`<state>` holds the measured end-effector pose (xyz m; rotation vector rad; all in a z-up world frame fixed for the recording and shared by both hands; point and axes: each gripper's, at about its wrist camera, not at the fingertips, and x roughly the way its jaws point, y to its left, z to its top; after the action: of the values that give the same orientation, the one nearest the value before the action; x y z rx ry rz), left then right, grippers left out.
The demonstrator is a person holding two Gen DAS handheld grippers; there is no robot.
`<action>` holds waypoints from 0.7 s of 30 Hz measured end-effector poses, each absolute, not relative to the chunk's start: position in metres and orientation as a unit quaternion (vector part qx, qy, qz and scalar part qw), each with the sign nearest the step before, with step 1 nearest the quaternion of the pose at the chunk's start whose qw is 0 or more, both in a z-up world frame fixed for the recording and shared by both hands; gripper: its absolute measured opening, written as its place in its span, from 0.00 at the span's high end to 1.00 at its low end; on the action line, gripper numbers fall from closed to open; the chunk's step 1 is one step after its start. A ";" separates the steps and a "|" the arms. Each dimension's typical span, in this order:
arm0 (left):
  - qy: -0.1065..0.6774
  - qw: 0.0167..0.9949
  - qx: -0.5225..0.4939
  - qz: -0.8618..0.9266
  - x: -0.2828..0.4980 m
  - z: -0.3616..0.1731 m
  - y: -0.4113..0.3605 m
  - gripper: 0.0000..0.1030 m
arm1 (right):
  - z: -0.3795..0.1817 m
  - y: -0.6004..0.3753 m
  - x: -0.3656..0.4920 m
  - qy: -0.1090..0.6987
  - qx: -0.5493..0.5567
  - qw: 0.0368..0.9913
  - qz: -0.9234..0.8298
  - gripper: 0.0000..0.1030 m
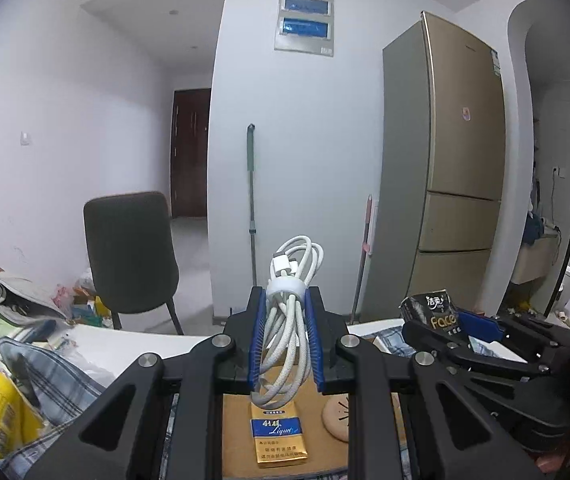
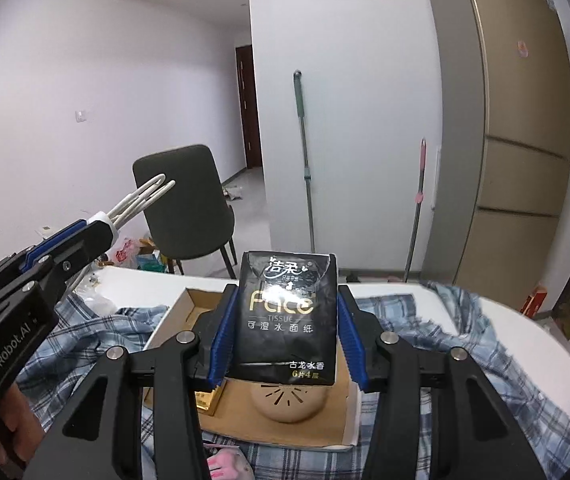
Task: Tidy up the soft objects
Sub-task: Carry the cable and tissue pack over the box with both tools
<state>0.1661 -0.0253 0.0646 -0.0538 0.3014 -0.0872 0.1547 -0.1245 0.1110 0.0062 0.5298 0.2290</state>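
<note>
My left gripper (image 1: 287,312) is raised above the worktop, its blue-padded fingers (image 1: 256,340) pinching a coiled white braided charging cable (image 1: 289,320) bound by a white band. The loops stick up past the fingertips and the lower coils hang down between the pads. In my right wrist view the same gripper (image 2: 97,226) angles in from the left, tilted upward, with the cable's loops (image 2: 141,198) fanning out beyond its tips.

My right gripper (image 2: 287,320) is also lifted, its fingers (image 2: 221,336) closed on the two sides of a black soft tissue pack with gold "Face" lettering (image 2: 287,316), held upright and facing the camera. From my left wrist view that gripper (image 1: 449,320) sits off to the right with the pack (image 1: 431,312) tilted in it.

Below both lies a shallow open cardboard box with a brown floor (image 2: 201,308), resting on a blue-and-white plaid cloth (image 2: 437,332) spread over the white worktop (image 2: 525,344). In the box sit a gold and blue cigarette pack (image 1: 279,436) and a round tan disc with slits (image 1: 335,420); my fingers and the tissue pack cover part of each. A pink object (image 2: 225,462) at the bottom edge is cut off and I cannot identify it. The clutter of bags (image 1: 1,408) at the left is too distorted to read.
</note>
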 end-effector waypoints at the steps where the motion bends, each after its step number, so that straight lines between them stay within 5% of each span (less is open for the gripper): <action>1: 0.158 0.986 -0.033 -0.045 0.171 0.061 -0.023 0.80 | 0.106 -0.124 0.158 0.268 0.008 0.956 0.115 0.55; 21: 0.224 0.974 -0.033 -0.034 0.192 0.008 -0.017 0.80 | 0.018 -0.118 0.199 0.407 -0.003 0.903 0.139 0.55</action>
<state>0.1917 -0.0175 0.0077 -0.0662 0.4513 -0.0686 0.1991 -0.1185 0.0177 -0.0058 0.8407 0.2881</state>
